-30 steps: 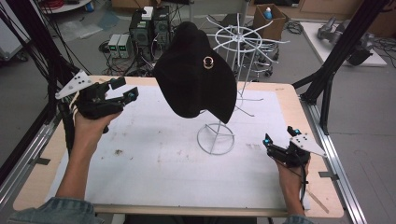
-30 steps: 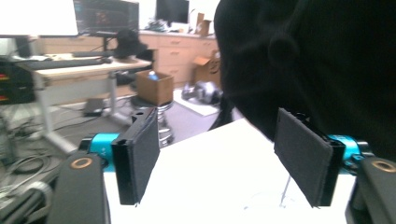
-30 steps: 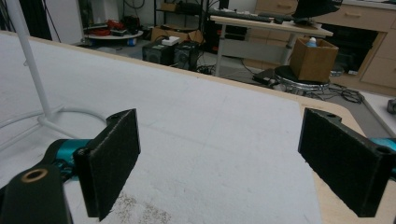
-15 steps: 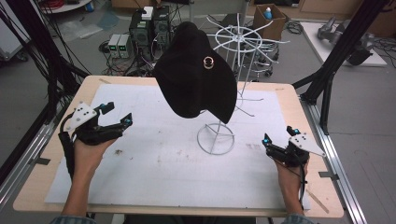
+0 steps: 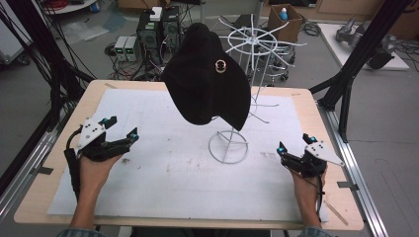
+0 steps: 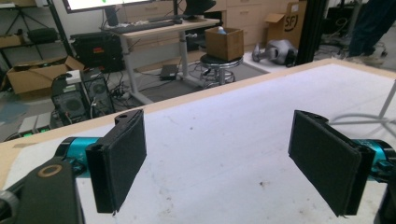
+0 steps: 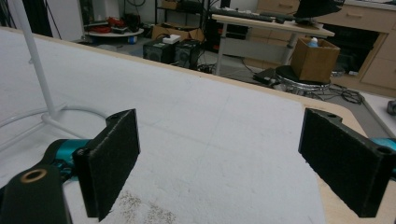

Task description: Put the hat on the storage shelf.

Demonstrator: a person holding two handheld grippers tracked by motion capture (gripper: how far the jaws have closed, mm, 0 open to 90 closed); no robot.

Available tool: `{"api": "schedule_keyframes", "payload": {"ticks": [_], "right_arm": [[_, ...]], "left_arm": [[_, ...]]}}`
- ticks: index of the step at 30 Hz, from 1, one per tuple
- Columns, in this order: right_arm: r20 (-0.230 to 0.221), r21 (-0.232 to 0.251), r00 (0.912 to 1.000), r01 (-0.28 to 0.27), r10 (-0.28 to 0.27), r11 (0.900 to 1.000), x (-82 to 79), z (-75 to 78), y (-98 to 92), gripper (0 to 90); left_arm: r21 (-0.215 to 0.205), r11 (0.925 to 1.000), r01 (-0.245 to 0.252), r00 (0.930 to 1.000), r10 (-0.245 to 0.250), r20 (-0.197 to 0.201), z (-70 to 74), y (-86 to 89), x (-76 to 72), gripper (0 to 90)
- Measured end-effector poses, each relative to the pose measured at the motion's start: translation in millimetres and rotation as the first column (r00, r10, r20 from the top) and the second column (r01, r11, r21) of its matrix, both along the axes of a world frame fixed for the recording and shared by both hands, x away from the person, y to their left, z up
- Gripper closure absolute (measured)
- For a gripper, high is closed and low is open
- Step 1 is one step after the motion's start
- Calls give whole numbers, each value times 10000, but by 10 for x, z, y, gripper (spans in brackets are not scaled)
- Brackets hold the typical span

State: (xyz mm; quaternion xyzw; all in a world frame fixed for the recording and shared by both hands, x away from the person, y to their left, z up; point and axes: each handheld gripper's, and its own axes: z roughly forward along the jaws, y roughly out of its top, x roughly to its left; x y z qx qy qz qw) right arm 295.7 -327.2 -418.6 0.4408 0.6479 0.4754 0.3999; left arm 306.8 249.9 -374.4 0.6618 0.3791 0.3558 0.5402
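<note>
Workshop clutter, computers and cables surround a wooden tabletop (image 5: 59,197) covered by a white mat (image 5: 163,168). From the high view, a black cap (image 5: 205,91) hangs on a white wire stand (image 5: 228,147) at the mat's centre. The left tool (image 5: 121,131) rests low near the left edge, jaws spread, nothing between them, having just been opening. The right tool (image 5: 295,144) sits near the right edge, well apart from the stand.

Left gripper view: black pads (image 6: 119,161) wide apart over bare mat.

Right gripper view: pads (image 7: 109,161) wide apart, empty; the stand's ring base lies at left.
</note>
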Motion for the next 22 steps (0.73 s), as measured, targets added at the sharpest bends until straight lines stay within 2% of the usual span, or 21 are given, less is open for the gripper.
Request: {"api": "schedule_keyframes", "payload": {"ticks": [8, 15, 22], "right_arm": [[-20, -20, 10000, -39, 39, 10000, 4, -2, 9, 119], [5, -85, 10000, -51, 51, 10000, 4, -3, 11, 119], [10, -98, 10000, -62, 62, 9999, 9, -5, 11, 120]], "left_arm": [[-36, 9995, -314, 9993, 313, -209, -112, 76, -19, 194], [-103, 9995, -315, 9992, 312, -232, -119, 74, -12, 189], [-47, 9993, -361, 9985, 359, -418, -157, 82, 6, 189]]}}
